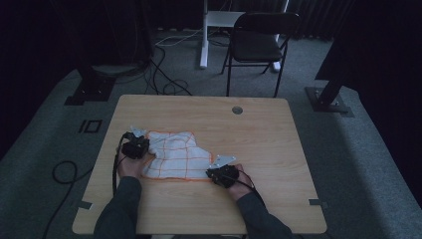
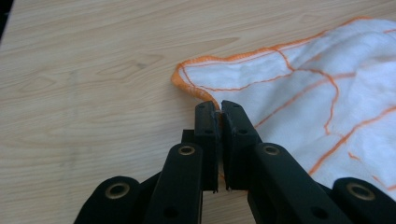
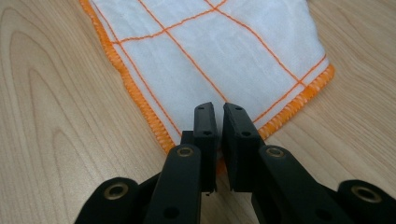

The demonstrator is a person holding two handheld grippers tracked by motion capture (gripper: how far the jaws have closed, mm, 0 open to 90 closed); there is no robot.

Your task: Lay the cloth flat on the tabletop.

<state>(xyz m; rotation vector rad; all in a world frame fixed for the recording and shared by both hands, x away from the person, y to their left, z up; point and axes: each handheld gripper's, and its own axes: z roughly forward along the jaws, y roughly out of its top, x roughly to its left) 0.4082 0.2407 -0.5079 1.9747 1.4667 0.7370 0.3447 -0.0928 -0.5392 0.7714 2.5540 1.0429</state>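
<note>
— Dim room, grey carpet, a folding chair [image 1: 259, 42] at the top of the frame, cables on the floor at the left. What lies on the worktop [image 1: 259, 129]?

— A white cloth with orange grid lines [image 1: 174, 154], rumpled, left of centre in the high view. The left claw [image 2: 219, 109] is closed on its hemmed edge near a curled corner. Further right, the right claw [image 3: 218, 114] is clamped on another corner, pinching the orange hem.

— How will it handle?

— Light, soft and limp, I'd judge; it sags and folds wherever it isn't held. The stitched hem and corners look the firmest places to grip.

— Any writing?

— No label or brand that I can read.
</note>
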